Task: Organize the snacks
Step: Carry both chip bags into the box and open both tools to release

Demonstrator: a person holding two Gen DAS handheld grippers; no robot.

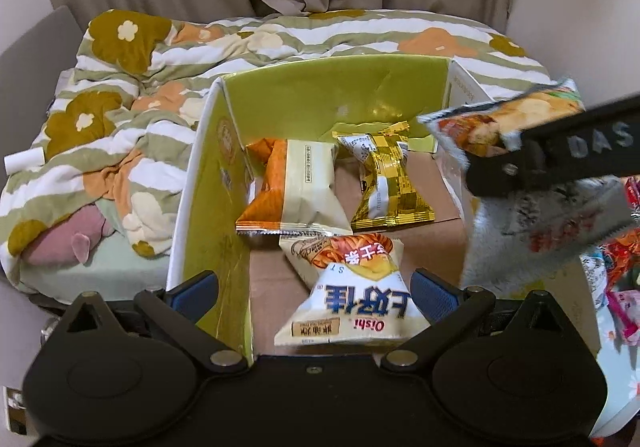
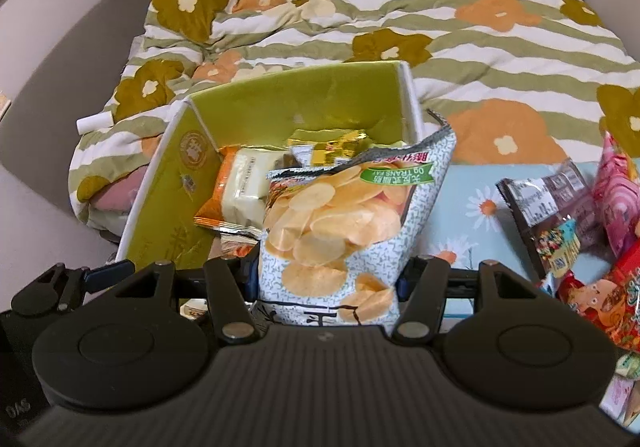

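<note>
A green-lined cardboard box sits on the bed and also shows in the right wrist view. In it lie an orange and cream packet, a gold packet and a white Oishi bag. My left gripper is open around the Oishi bag's near end, over the box. My right gripper is shut on a grey-white potato chip bag and holds it above the box's right wall. That chip bag and the right gripper's finger show at the right of the left wrist view.
A pile of loose snack packets lies on a blue daisy-print cloth right of the box. A flowered striped quilt covers the bed behind. A pink plush toy lies left of the box. Curtains hang at the back.
</note>
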